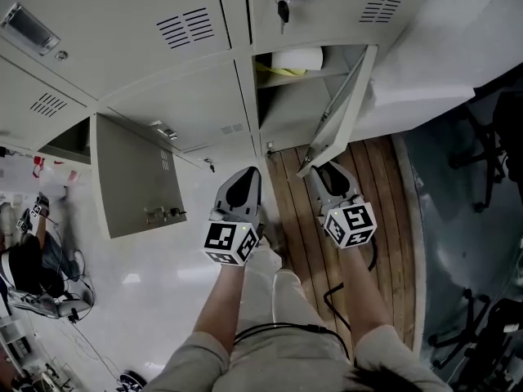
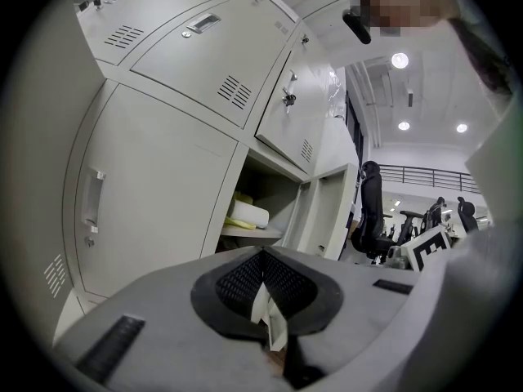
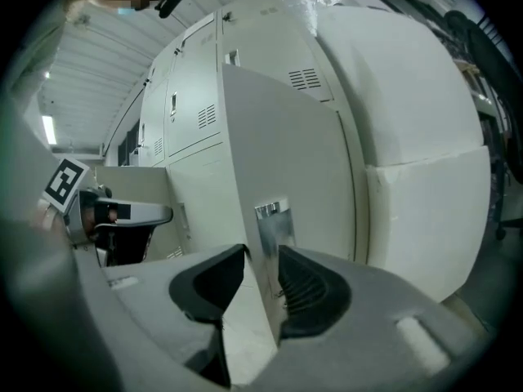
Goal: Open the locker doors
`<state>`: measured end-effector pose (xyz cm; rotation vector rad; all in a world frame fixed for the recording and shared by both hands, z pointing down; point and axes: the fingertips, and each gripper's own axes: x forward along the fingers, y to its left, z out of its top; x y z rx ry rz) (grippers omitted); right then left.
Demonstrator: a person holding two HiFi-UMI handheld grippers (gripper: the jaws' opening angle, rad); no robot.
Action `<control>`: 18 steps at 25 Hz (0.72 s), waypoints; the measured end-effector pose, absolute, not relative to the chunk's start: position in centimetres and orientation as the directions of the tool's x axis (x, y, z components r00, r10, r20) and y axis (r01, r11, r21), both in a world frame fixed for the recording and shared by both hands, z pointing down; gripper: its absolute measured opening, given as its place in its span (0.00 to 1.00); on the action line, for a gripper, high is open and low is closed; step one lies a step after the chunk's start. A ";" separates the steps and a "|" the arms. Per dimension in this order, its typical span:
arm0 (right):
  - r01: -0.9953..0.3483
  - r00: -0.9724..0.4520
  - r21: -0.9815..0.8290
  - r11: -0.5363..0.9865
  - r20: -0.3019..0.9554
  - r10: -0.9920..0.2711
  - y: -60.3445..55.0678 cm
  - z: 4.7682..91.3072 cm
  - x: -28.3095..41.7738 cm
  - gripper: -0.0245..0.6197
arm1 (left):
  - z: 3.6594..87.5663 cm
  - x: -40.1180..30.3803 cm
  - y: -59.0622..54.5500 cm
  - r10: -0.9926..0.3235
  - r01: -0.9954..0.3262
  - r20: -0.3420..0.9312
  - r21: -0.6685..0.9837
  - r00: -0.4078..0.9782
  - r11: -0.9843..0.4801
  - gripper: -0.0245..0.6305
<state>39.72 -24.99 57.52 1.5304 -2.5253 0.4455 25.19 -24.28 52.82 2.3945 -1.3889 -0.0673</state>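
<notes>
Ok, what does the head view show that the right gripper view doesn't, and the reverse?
Head view only: the white roll on the shelf inside the open compartment, and the brown wooden plank floor.
Right gripper view only: the shiny metal latch plate on the open pale grey metal locker door, and how the right claw grips that door's edge.
Both: that door, and the left claw with its black-and-white marker cube.

A white roll (image 1: pixel 298 59) lies on a yellow sheet (image 1: pixel 278 71) beyond the wooden floor strip (image 1: pixel 384 219), with black office chairs (image 1: pixel 482 158) to that strip's right.
</notes>
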 end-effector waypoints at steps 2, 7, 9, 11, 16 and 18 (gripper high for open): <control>-0.890 -0.454 -0.171 0.422 0.280 -0.846 -24.5 57.5 40.7 0.24 | 52.8 25.6 -24.0 -0.844 -0.827 0.142 0.337 0.517 -0.449 0.04; -0.907 -0.420 -0.166 0.388 0.274 -0.865 -23.3 57.5 43.1 0.24 | 52.8 26.1 -23.5 -0.840 -0.824 0.142 0.334 0.523 -0.457 0.04; -0.913 -0.405 -0.167 0.371 0.270 -0.874 -23.0 57.4 44.0 0.24 | 52.9 26.2 -23.3 -0.841 -0.826 0.141 0.331 0.522 -0.457 0.04; -0.920 -0.387 -0.169 0.353 0.268 -0.882 -22.7 57.4 44.8 0.24 | 53.0 26.1 -23.1 -0.842 -0.828 0.145 0.329 0.520 -0.454 0.04; -0.939 -0.334 -0.174 0.296 0.268 -0.904 -21.9 57.5 47.2 0.24 | 53.2 25.9 -22.6 -0.848 -0.835 0.152 0.330 0.508 -0.441 0.04; -0.946 -0.312 -0.177 0.271 0.268 -0.912 -21.7 57.5 48.1 0.24 | 53.1 25.9 -22.5 -0.849 -0.836 0.152 0.327 0.506 -0.440 0.04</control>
